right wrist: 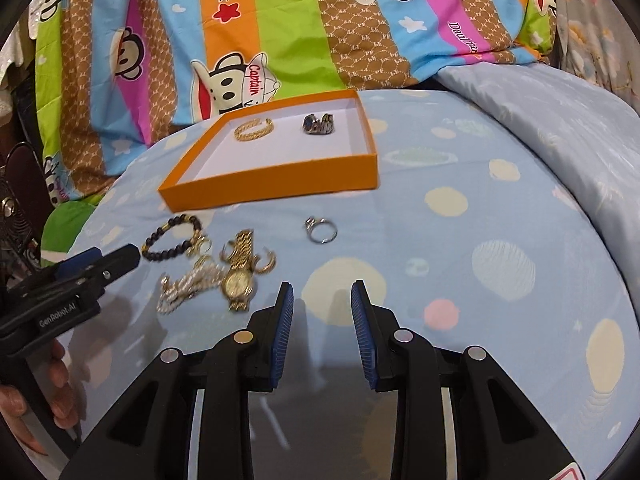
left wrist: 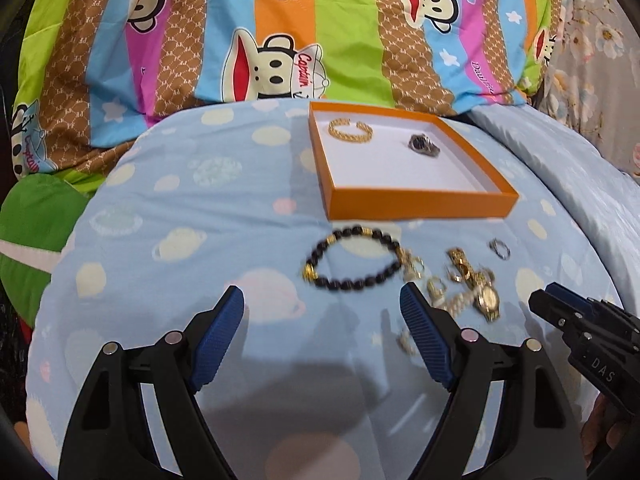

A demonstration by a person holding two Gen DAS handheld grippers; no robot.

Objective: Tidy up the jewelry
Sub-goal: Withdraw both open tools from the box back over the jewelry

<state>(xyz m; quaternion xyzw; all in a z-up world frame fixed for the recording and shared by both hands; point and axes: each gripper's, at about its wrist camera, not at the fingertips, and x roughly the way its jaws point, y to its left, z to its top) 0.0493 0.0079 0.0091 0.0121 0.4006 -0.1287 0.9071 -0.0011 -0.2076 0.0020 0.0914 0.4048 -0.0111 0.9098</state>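
Observation:
An orange box (left wrist: 420,203) (right wrist: 276,186) with a white floor lies on the blue bedspread; it holds a gold bangle (left wrist: 350,130) (right wrist: 253,129) and a dark watch (left wrist: 423,145) (right wrist: 318,124). In front of it lie a black bead bracelet (left wrist: 352,260) (right wrist: 172,238), a gold watch (left wrist: 488,300) (right wrist: 238,280), gold chains and hoops (left wrist: 460,266), a pearl strand (right wrist: 188,288) and a silver ring (left wrist: 500,249) (right wrist: 320,230). My left gripper (left wrist: 322,300) is open and empty, just short of the bead bracelet. My right gripper (right wrist: 322,294) is open and empty, right of the gold watch.
A striped cartoon-monkey quilt (left wrist: 280,32) (right wrist: 280,20) is piled behind the box. A folded pale-blue cover (right wrist: 560,120) rises at the right. A green cushion (left wrist: 36,220) lies at the left edge. The bedspread (right wrist: 460,240) slopes away on all sides.

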